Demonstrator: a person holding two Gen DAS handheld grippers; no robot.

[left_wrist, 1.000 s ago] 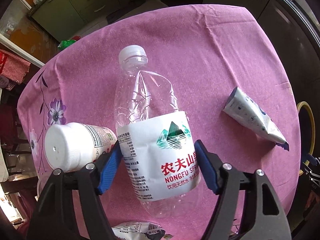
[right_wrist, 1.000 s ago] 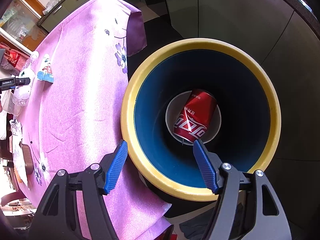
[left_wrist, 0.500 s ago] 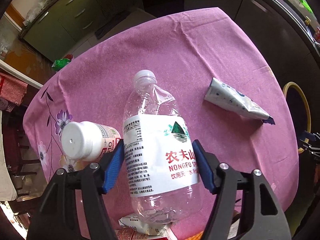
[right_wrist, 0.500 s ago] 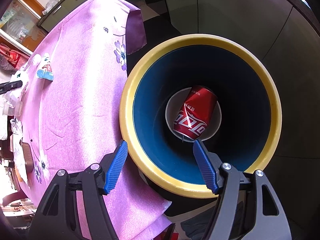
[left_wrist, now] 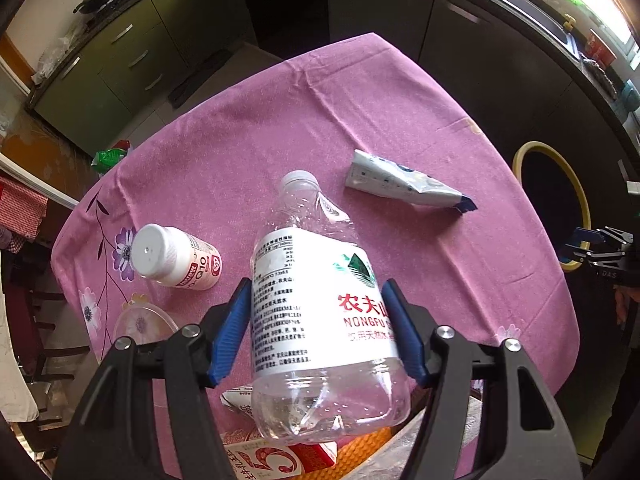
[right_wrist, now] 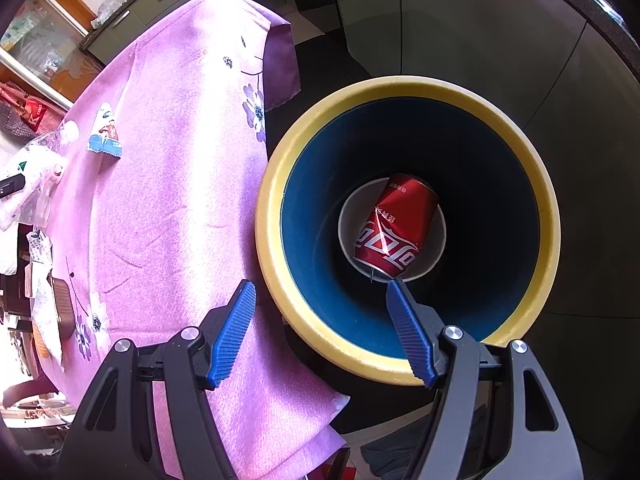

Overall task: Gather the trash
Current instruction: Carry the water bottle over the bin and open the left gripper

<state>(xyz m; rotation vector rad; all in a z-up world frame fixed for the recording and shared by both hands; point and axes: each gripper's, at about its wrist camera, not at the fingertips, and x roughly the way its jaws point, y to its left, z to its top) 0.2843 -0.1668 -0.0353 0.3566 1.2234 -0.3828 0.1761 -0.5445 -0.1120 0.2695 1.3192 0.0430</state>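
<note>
My left gripper [left_wrist: 316, 312] is shut on an empty clear water bottle [left_wrist: 320, 300] with a white Nongfu label, held above the purple tablecloth [left_wrist: 280, 128]. A white snack wrapper [left_wrist: 400, 186] and a small white yogurt bottle [left_wrist: 176, 256] lie on the cloth. My right gripper [right_wrist: 320, 304] is open and empty, above the near rim of the yellow-rimmed blue bin [right_wrist: 272, 200]. A crushed red cola can [right_wrist: 396, 228] lies at the bin's bottom. The bin [left_wrist: 576, 184] also shows at the right of the left wrist view.
A red-and-white carton [left_wrist: 276, 460] and another wrapper [left_wrist: 236, 398] lie under the held bottle at the table's near edge. A clear lid [left_wrist: 144, 324] sits at the left. Dark kitchen cabinets [left_wrist: 460, 40] stand beyond the table.
My left gripper has lifted the bottle up and back from the table; the table items look smaller and farther. The right gripper has stayed open over the bin, shifting slightly.
</note>
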